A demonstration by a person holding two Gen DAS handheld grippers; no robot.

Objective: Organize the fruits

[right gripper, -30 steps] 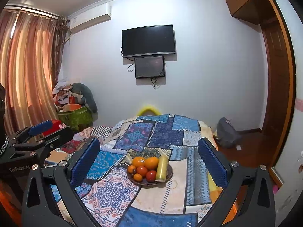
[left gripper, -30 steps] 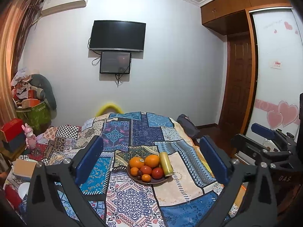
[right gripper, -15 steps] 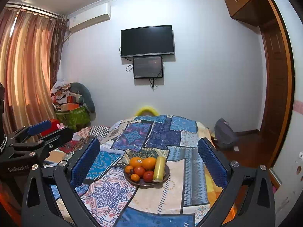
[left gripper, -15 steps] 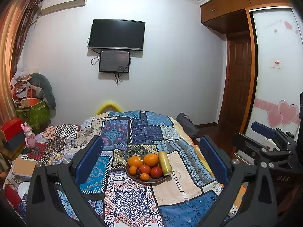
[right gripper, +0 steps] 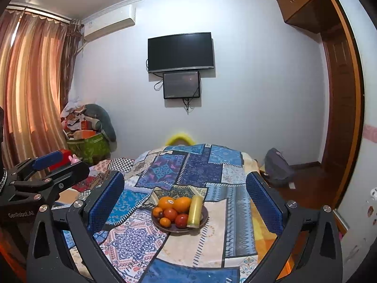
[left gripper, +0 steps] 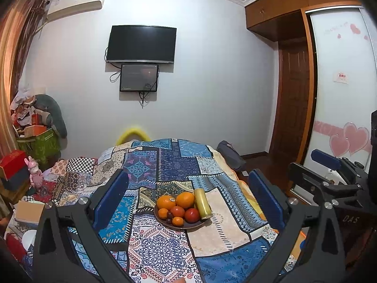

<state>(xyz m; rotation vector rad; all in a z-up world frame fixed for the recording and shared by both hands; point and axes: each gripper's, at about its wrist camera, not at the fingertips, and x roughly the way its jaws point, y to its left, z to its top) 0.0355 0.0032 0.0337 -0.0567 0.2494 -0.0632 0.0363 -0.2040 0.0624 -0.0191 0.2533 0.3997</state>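
Observation:
A dark plate (left gripper: 198, 224) of fruit sits on a patchwork-covered table (left gripper: 165, 252). It holds two oranges (left gripper: 185, 199), red fruits (left gripper: 191, 215), small tangerines (left gripper: 178, 221), dark grapes and a yellow-green cylinder (left gripper: 202, 203). The plate also shows in the right wrist view (right gripper: 204, 215). My left gripper (left gripper: 188, 198) is open and empty, held above and short of the plate. My right gripper (right gripper: 185, 200) is open and empty, also short of the plate. Each gripper shows at the edge of the other's view.
A TV (left gripper: 141, 44) and a small screen hang on the far wall. Clutter, a green bag (left gripper: 38, 146) and boxes stand at the left. A backpack (right gripper: 279, 168) lies on the floor at the right, near a wooden door (left gripper: 293, 101).
Both grippers have drifted slightly, so the plate sits a little higher and further left in the views. Both stay open and empty.

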